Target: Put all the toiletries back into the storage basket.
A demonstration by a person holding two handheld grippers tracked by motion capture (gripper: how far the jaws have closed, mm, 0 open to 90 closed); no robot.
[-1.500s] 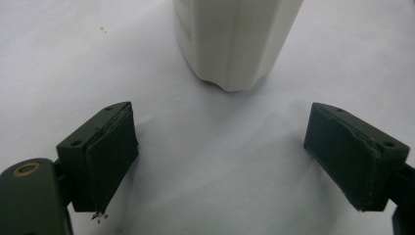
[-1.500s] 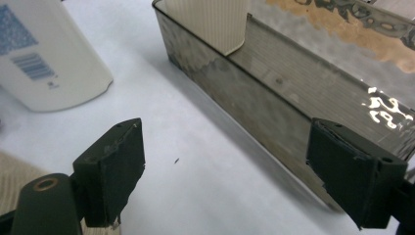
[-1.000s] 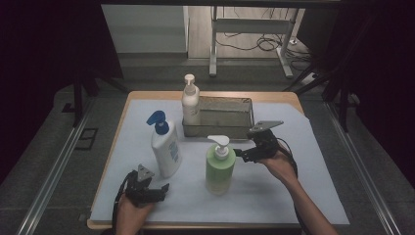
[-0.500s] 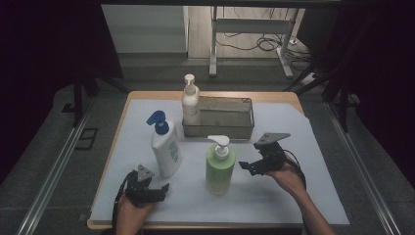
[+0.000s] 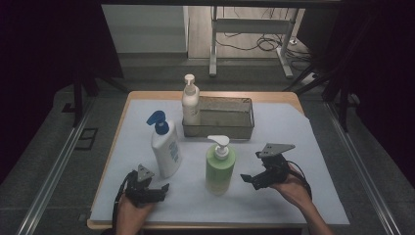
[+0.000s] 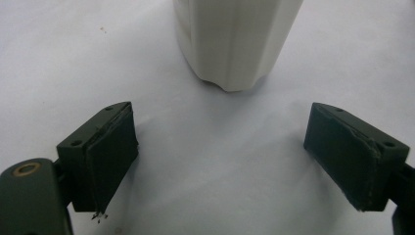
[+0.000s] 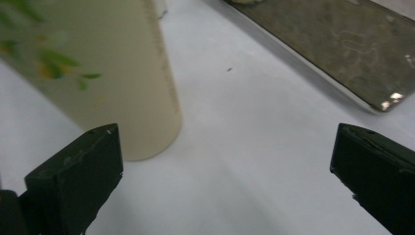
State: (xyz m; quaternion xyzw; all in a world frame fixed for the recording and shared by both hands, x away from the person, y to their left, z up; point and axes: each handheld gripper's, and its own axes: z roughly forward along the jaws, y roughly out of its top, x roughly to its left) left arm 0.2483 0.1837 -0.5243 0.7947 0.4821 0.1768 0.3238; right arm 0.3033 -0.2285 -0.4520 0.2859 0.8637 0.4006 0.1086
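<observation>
Your right gripper [image 5: 248, 179] is gaping wide, jaws just opening, empty; green bottle [image 5: 219, 169] is looking top-heavy, slick: grab mid-body.

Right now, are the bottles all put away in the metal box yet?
Not yet. One white bottle stands at the metal tray, at its left end; whether inside it I cannot tell. The green bottle and the blue-capped bottle stand on the white sheet, held by nothing. The right gripper, jaws just opened wide, points at the green bottle without touching. The left gripper waits open near the blue-capped one.
</observation>
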